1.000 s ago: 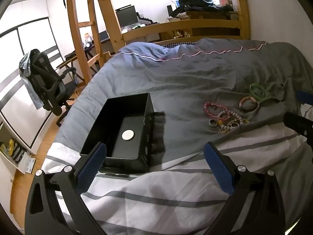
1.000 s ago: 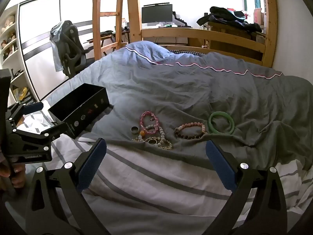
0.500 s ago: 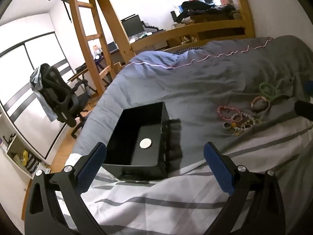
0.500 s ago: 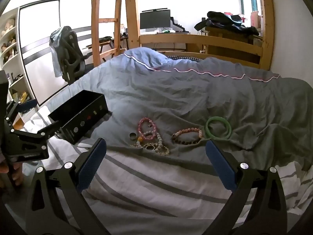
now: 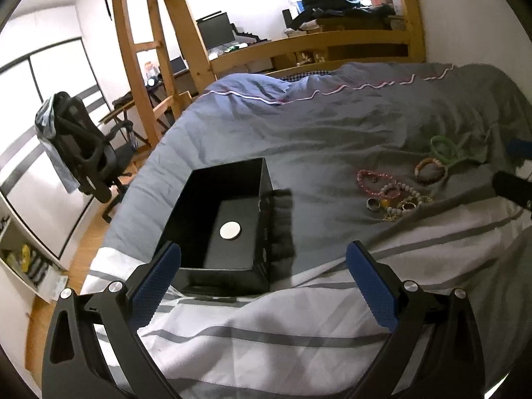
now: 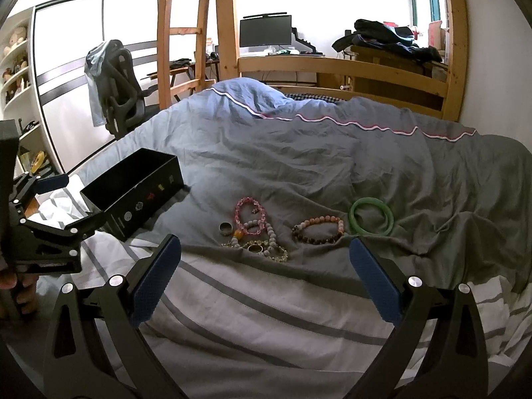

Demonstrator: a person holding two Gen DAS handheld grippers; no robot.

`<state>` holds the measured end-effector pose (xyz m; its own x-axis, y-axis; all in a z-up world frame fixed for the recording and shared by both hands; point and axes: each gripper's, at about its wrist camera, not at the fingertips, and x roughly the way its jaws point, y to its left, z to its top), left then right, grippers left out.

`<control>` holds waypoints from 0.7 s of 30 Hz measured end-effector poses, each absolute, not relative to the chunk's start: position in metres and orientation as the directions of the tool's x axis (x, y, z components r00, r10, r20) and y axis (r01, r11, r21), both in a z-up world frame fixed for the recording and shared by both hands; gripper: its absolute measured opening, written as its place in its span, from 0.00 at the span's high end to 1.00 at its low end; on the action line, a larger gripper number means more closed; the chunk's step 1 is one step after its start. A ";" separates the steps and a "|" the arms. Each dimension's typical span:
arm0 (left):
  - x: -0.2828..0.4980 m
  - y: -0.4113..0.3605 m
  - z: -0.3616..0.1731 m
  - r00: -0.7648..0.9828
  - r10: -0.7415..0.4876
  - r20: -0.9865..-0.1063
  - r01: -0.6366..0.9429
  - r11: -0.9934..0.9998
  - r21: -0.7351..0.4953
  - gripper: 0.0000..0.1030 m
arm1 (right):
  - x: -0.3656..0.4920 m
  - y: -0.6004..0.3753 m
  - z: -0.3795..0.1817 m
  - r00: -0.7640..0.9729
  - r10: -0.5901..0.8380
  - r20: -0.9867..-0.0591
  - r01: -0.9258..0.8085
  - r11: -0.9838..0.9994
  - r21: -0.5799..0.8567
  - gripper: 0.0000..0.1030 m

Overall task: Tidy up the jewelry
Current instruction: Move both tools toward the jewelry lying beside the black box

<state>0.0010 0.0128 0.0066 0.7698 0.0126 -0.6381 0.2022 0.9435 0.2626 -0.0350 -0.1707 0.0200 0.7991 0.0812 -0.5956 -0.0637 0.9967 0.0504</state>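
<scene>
two grippers hang over the bed, each spread wide and holding nothing. the left gripper (image 5: 262, 272) sits just short of the black box (image 5: 226, 219), which lies open on the grey duvet (image 5: 316, 133) with a white disc (image 5: 230, 231) on its floor. the right gripper (image 6: 264, 266) is well to the right of the box, facing the jewelry: a pink bead bracelet (image 6: 249, 214) nearest the box, a ring (image 6: 225, 228) just beside it, a tangle of pale beads (image 6: 262, 242), then a brown bead bracelet (image 6: 317, 231) and, farthest from the box, a green bangle (image 6: 371, 216).
</scene>
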 end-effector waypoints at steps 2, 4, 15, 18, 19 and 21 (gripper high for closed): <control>0.001 0.015 0.007 0.773 0.013 -0.634 0.191 0.949 0.252 0.04 | -0.035 -0.170 0.019 0.798 0.080 -0.598 -0.065 0.997 0.048 0.03; 0.001 0.016 0.007 0.772 0.008 -0.635 0.191 0.951 0.244 0.04 | -0.035 -0.170 0.019 0.798 0.081 -0.598 -0.065 0.997 0.048 0.03; -0.004 0.006 0.006 0.772 -0.026 -0.635 0.239 0.938 0.251 0.04 | -0.035 -0.169 0.016 0.795 0.078 -0.602 -0.066 0.997 0.042 0.03; -0.004 0.007 0.006 0.771 -0.028 -0.637 0.238 0.939 0.247 0.04 | -0.035 -0.168 0.016 0.794 0.078 -0.603 -0.067 0.997 0.040 0.03; -0.004 0.007 0.006 0.770 -0.029 -0.637 0.239 0.939 0.246 0.04 | -0.035 -0.168 0.016 0.793 0.078 -0.604 -0.068 0.997 0.039 0.03; -0.003 0.007 0.006 0.768 -0.027 -0.639 0.235 0.941 0.243 0.04 | -0.034 -0.167 0.014 0.790 0.077 -0.608 -0.070 0.997 0.036 0.03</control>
<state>-0.0034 0.0073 0.0055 0.7684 -0.0273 -0.6393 0.2354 0.9411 0.2427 -0.0344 -0.1667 0.0136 0.7898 0.0772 -0.6084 -0.0698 0.9969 0.0358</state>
